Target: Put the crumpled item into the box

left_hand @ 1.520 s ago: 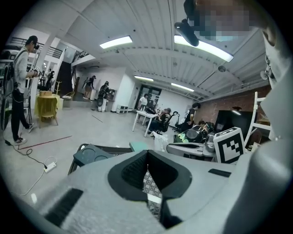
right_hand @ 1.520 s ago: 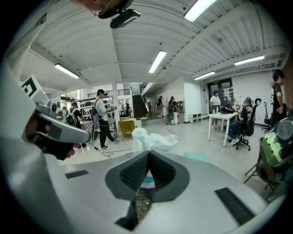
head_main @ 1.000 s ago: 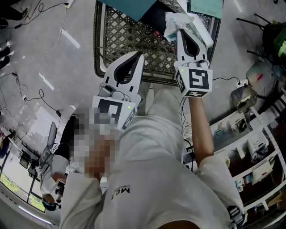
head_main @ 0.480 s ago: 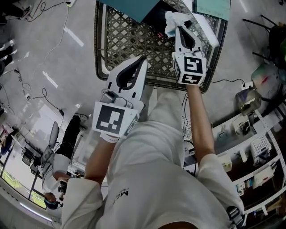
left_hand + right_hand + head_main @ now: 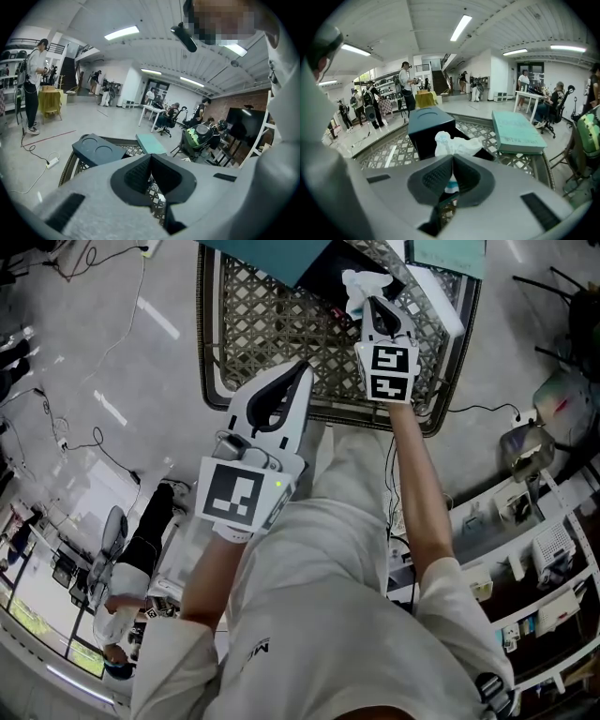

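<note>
Evidently the grasp is done: the right gripper (image 5: 452, 160) has its fingers pressed together on the crumpled white tissue-like wad (image 5: 457, 143). The bulk of the wad sticks out just beyond the fingertips, and a blue-printed scrap of it shows lower down between them. Directly past the fingers and a little to their left, the dark blue rectangular box (image 5: 430, 125) stands on the brown lattice-top desk (image 5: 262, 324). A darker patch under the wad may be the box's open mouth, though the right gripper view does not settle that. Beyond the fingers to the right lies a flat teal book (image 5: 516, 130) (not part of the job). The left gripper (image 5: 150, 158) hangs near the desk's near edge, its fingers closed tip to tip with nothing between them and only lattice showing past them. By my reading, pick-up and carry are finished, and the wad sits at the box, touching it or just above it. What remains is to lower it into the opening, part the fingers and draw the right gripper clear.
</note>
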Tool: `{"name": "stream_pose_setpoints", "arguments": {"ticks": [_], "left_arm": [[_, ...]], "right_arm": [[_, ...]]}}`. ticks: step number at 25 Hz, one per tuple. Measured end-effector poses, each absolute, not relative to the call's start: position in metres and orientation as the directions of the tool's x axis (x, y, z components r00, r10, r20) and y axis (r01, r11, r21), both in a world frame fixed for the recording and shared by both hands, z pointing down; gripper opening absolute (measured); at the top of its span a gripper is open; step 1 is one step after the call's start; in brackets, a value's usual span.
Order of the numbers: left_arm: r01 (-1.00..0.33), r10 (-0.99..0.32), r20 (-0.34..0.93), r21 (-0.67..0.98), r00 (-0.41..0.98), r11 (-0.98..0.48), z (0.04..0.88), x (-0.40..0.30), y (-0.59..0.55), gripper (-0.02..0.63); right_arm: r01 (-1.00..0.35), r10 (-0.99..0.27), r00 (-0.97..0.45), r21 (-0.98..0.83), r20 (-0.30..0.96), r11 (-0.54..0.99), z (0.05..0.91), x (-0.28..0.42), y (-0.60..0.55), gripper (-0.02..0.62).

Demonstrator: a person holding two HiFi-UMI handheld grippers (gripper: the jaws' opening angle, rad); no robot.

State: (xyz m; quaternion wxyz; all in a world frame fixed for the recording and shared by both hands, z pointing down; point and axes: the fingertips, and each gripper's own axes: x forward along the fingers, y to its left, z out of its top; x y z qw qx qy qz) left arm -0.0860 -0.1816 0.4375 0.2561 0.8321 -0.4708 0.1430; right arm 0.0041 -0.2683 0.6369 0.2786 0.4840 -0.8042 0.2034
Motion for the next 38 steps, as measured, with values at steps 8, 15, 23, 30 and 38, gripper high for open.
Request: {"name": "stream_pose_setpoints", "arguments": {"ticks": [8, 15, 23, 30, 38], "left_arm": [[-0.858, -0.713, 0.476, 0.289, 0.514, -0.425, 0.436, -0.089, -0.173, 0.025], [-0.855, -0.719, 0.463, 0.289, 0.519, -0.431, 0.429, -0.087, -0.166, 0.025], [-0.851, -0.732, 0.434, 0.286, 0.526, -0.441, 0.412, -0.087, -0.162, 0.025], [-0.852, -0.754, 0.398, 0.279, 0.522, -0.442, 0.383, -0.092, -0.153, 0.025], [-0.851, -0.770, 0.368, 0.291, 0.521, -0.437, 0.356, -0.101, -0.134, 0.025]], "right_arm": [[-0.889, -0.640, -0.374, -0.064, 0.671, 0.453, 0.648, 0.002, -0.261, 0.018], [-0.890, -0.657, -0.378, -0.060, 0.652, 0.452, 0.631, 0.004, -0.257, 0.018], [-0.883, -0.675, -0.389, -0.045, 0.627, 0.466, 0.592, 0.005, -0.251, 0.018], [-0.876, -0.712, -0.409, -0.026, 0.571, 0.482, 0.521, 0.008, -0.239, 0.017], [-0.853, -0.747, -0.451, 0.010, 0.488, 0.522, 0.439, 0.010, -0.218, 0.017]]}}
